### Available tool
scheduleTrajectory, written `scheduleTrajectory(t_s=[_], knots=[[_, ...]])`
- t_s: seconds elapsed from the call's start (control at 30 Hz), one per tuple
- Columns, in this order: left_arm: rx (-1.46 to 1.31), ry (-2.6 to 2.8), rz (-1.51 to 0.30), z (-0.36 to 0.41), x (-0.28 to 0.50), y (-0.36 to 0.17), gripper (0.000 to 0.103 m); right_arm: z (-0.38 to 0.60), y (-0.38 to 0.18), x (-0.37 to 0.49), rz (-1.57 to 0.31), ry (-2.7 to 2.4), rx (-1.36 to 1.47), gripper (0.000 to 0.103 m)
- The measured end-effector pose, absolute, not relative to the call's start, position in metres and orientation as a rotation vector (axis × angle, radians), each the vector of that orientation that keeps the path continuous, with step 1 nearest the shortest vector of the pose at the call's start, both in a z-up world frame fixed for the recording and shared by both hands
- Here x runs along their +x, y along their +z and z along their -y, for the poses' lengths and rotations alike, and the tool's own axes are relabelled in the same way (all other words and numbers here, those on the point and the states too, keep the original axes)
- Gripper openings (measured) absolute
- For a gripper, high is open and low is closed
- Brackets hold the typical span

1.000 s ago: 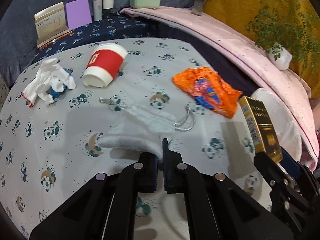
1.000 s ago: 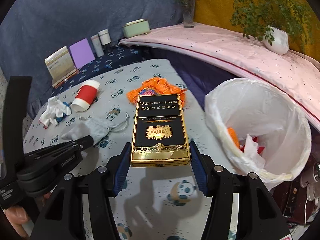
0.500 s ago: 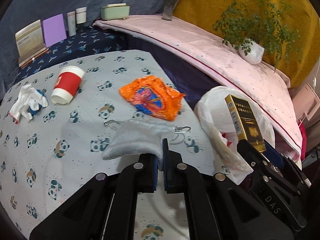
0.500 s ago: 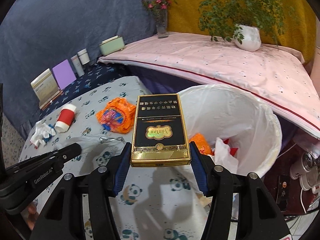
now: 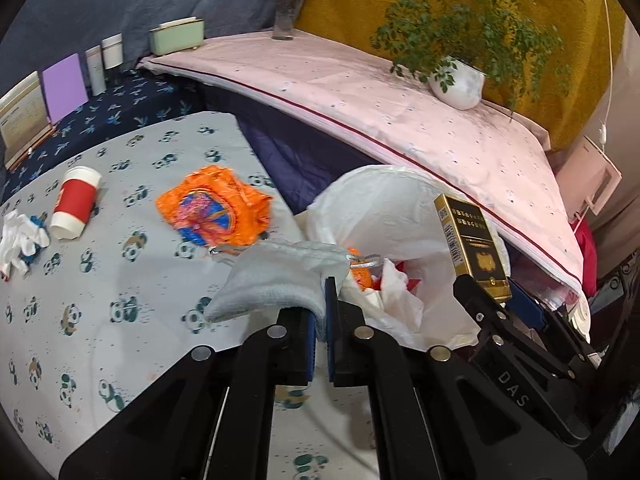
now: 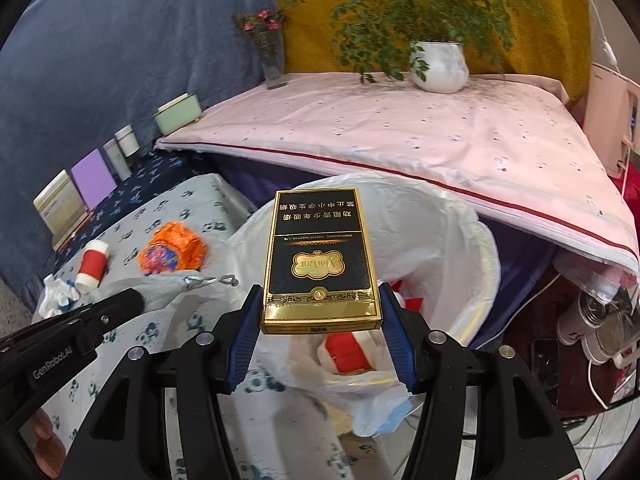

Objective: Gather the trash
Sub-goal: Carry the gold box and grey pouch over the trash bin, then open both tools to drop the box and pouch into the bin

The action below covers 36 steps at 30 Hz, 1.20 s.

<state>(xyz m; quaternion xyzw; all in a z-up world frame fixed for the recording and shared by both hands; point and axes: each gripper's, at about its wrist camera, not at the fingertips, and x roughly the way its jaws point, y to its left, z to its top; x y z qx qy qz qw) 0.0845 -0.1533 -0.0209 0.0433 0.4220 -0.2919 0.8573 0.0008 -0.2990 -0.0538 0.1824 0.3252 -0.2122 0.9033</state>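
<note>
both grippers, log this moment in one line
left gripper: shut on grey mask | right gripper: shut on black-and-gold box, over bin bag | on table: orange wrapper, red cup

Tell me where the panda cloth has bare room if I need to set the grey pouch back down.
Bare panda cloth lies in front of the red cup and white gloves, left of the grey pouch that the left gripper pinches. It is crowded around the orange wrapper and the bin bag.

Glossy gold-black carton (image 6: 320, 268), fuzzy grey cloth pouch (image 5: 280, 280)
</note>
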Motion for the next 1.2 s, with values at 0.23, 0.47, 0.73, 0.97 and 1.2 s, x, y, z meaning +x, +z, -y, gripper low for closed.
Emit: scheduleTrajectory(t_s=[0.23, 0.47, 0.73, 0.97, 1.2], knots=[[0.114, -0.677, -0.903, 0.184, 0.079, -0.024, 0.004, 0.323, -0.063, -0.011, -0.68, -0.485, 0.409, 0.055], [0.124, -0.722, -0.912, 0.207, 0.077, -0.027, 0.004, 0.337, -0.07, -0.016, -0.687, -0.504, 0.427, 0.055], [0.114, -0.739, -0.912, 0.22, 0.079, -0.024, 0.009, 0.343, -0.071, -0.012, -0.689, -0.507, 0.424, 0.055], [0.081, -0.695, -0.896, 0.213, 0.083, -0.019, 0.058, 0.342, -0.067, -0.009, -0.673, -0.504, 0.416, 0.056], [0.061, -0.662, -0.896, 0.2, 0.09, -0.019, 0.058, 0.336, -0.06, -0.004, -0.669, -0.493, 0.404, 0.057]])
